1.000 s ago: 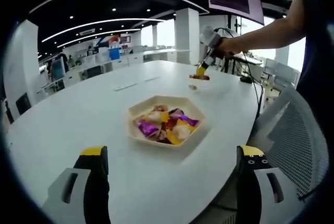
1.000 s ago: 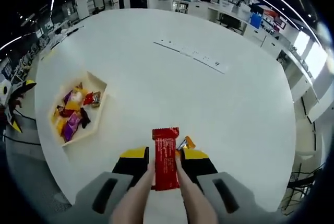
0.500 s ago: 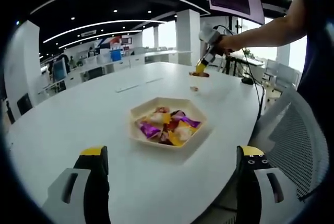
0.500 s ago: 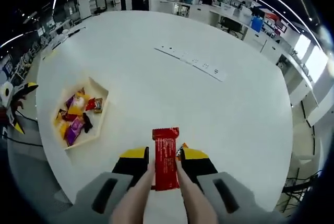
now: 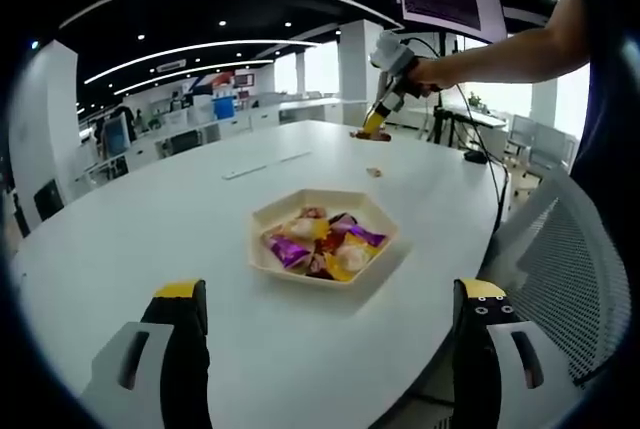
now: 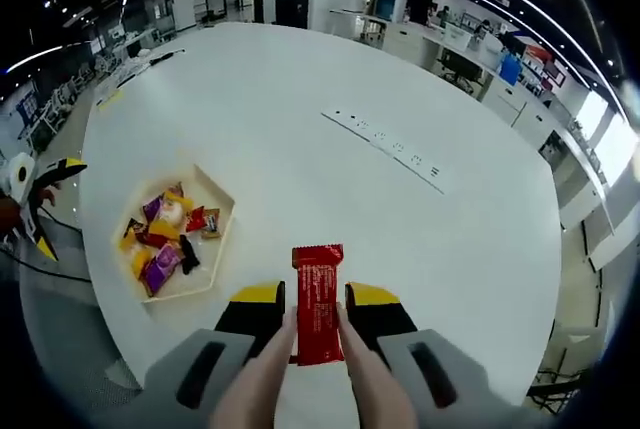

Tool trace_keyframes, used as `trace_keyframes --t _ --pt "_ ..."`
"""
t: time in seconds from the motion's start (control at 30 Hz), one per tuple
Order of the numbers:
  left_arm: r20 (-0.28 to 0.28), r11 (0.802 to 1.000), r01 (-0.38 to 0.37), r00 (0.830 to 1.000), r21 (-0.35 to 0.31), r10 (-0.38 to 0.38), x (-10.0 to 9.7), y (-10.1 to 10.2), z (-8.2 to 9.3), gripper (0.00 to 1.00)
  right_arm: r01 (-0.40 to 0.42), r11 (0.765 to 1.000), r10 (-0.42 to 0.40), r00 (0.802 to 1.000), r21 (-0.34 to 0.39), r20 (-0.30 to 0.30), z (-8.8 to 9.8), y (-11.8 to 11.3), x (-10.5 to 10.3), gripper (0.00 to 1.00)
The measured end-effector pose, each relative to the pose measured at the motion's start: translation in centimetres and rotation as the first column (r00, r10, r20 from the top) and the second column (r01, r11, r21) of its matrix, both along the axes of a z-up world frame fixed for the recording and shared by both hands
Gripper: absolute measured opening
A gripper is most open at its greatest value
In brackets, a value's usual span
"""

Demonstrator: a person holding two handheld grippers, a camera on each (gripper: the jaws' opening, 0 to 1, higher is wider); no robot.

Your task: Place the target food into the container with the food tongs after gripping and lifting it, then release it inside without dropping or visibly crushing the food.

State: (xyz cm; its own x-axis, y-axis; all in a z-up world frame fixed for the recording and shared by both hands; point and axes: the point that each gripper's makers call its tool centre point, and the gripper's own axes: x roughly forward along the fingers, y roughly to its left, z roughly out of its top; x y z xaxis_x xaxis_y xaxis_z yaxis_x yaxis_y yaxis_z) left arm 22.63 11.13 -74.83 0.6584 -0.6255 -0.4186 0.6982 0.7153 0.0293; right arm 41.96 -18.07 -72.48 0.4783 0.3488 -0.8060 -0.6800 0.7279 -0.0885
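Observation:
A cream hexagonal tray (image 5: 268,217) of wrapped snacks sits mid-table in the left gripper view. My left gripper (image 5: 331,291) stays low in front of it, jaws wide apart and bare. Beyond the tray my right gripper (image 5: 388,89) hangs above the table with a red packet (image 5: 367,134) below it, and one small snack (image 5: 374,171) lies on the table underneath. In the right gripper view my right gripper (image 6: 318,297) is shut on tan food tongs (image 6: 262,381), which pinch the red packet (image 6: 318,301) high over the table. The tray (image 6: 226,217) lies to the left, past it the left gripper (image 6: 35,204).
A flat power strip (image 6: 390,142) lies across the white oval table (image 6: 300,109). A mesh office chair (image 5: 570,269) stands by the table's right edge. A person's arm (image 5: 500,54) reaches in from the right. Desks and pillars stand far behind.
My right gripper has risen with the red packet and drifted toward the tray; the small orange snack under it has left its view. The left gripper has stayed put.

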Motion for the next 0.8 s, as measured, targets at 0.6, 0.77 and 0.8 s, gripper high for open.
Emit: trace_keyframes --t 0.6,0.77,0.8 --pt "0.010 1.000 -0.010 1.000 -0.005 0.010 0.1 0.1 0.3 1.00 -0.158 0.987 0.159 0.987 -0.034 0.032 1.2 6.0 0.1 0.23" --pt "0.011 1.000 -0.007 1.000 -0.005 0.007 0.1 0.1 0.3 1.00 -0.183 0.983 0.184 0.982 -0.027 0.032 1.4 7.8 -0.2 0.23" --pt "0.008 1.000 -0.006 1.000 -0.004 0.006 0.1 0.1 0.2 1.00 -0.189 0.982 0.190 0.981 -0.021 0.033 1.5 8.3 -0.3 0.23"
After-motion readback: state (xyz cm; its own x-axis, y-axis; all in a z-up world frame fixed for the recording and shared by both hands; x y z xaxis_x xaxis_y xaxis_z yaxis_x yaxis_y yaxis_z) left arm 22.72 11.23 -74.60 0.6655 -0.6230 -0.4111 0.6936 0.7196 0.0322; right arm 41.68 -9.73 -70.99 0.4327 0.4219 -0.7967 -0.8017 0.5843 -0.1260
